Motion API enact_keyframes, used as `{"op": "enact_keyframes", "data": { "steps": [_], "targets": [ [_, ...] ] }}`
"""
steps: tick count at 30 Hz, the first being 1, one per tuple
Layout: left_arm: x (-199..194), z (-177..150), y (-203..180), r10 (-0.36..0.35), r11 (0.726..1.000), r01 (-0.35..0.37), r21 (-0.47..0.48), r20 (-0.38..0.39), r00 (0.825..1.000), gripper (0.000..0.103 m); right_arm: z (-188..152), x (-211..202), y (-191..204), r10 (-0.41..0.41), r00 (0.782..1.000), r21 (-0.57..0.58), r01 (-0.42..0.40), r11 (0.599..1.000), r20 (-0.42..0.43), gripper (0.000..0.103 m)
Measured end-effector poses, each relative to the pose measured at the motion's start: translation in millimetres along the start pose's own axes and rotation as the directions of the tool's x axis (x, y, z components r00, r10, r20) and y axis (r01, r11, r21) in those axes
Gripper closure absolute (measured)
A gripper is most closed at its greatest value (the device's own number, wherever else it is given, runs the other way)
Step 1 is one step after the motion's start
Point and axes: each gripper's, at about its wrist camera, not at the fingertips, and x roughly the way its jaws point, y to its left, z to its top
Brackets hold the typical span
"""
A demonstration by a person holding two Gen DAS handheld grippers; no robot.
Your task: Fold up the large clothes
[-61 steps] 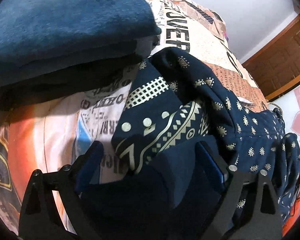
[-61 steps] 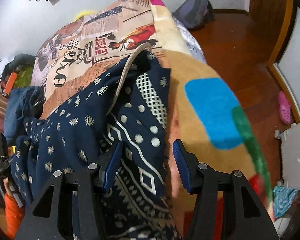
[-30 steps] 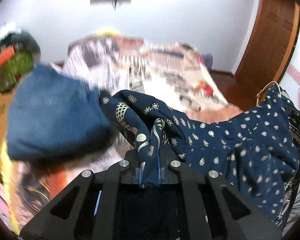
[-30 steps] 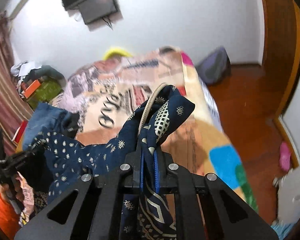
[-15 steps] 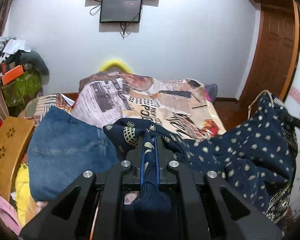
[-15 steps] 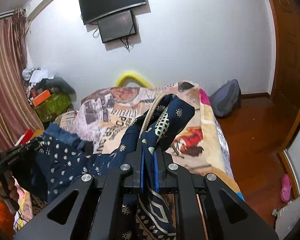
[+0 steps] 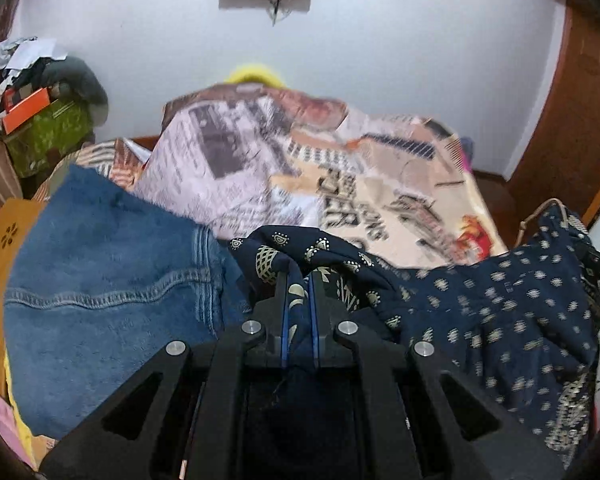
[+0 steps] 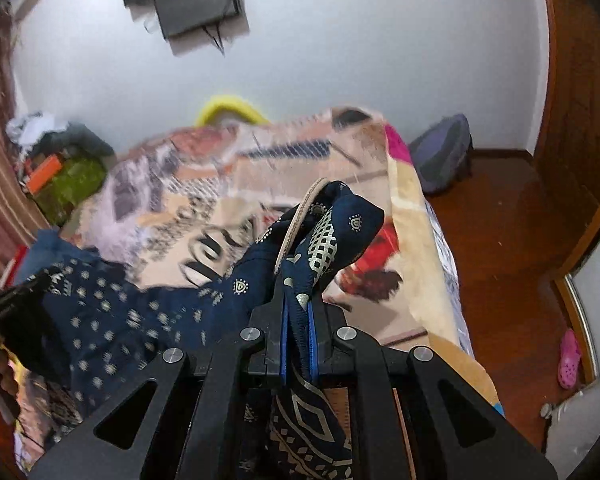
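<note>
A large navy garment with a gold print point(image 7: 500, 312) hangs stretched between my two grippers above the bed. My left gripper point(image 7: 299, 280) is shut on one end of it. My right gripper point(image 8: 296, 292) is shut on the other end point(image 8: 332, 236), where a tan cord loop point(image 8: 296, 224) sticks up. The cloth sags between them point(image 8: 132, 320). The left gripper shows at the left edge of the right wrist view point(image 8: 12, 304).
A bed with a newspaper-print blanket point(image 7: 340, 168) lies ahead. Folded blue jeans point(image 7: 100, 280) sit on its left. A cluttered shelf with a green box point(image 7: 48, 128) stands far left. A wooden door point(image 8: 580, 80), a purple bag point(image 8: 444, 152) and a pink shoe point(image 8: 570, 356) are on the right.
Both grippers closed on the garment's ends and lifted it off the bed. In the last half second both views dipped slightly toward the bed, still holding the cloth.
</note>
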Motion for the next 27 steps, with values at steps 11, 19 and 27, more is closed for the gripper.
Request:
{"op": "enact_keyframes", "data": {
  "steps": [11,19,27],
  "targets": [
    [10,-17,4,0.02,1.0,-0.019,0.016,-0.066,0.998,0.089,-19,9,-17,-0.017,0.993,-0.043,0.012,0.999,-0.118,0.092],
    [-26,-35,-8,0.083,0.993,-0.074,0.092,-0.093,0.992,0.037,-31,-34,-10,-0.058,0.989,-0.123,0.041,0.992,-0.138,0.088],
    [-81,-59,-8,0.054,0.996,-0.047,0.077,-0.095,0.994,0.024,-51,-95,9,-0.077,0.994,-0.196,0.06,0.979,-0.08,0.052]
  ]
}}
